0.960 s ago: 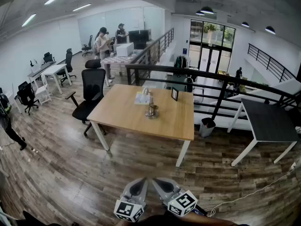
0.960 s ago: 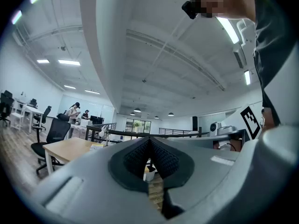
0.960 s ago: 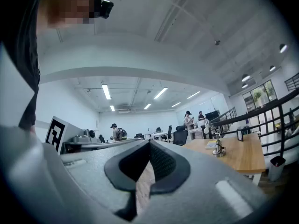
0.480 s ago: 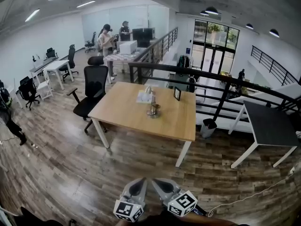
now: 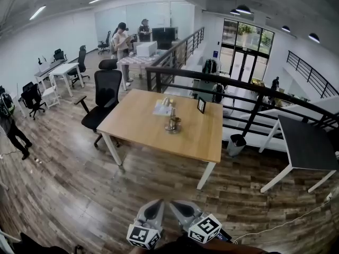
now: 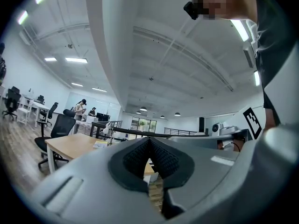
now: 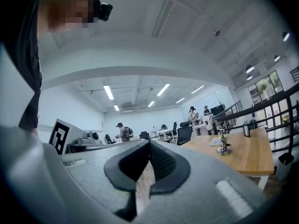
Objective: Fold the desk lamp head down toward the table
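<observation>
Open office, wood-plank floor (image 5: 69, 194). Wooden table (image 5: 143, 126) at frame centre, black office chair (image 5: 107, 88) at its left edge; desk lamp (image 5: 172, 121) upright near table middle. At bottom centre, left gripper (image 5: 153, 211) and right gripper (image 5: 183, 210) side by side, well apart from lamp, jaws pressed together, nothing held.

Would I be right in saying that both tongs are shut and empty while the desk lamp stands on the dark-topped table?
Not quite. The head view shows the desk lamp standing on the light wooden table, not the dark-topped table to its right. The rest holds: the left tongs and right tongs are shut and empty.
</observation>
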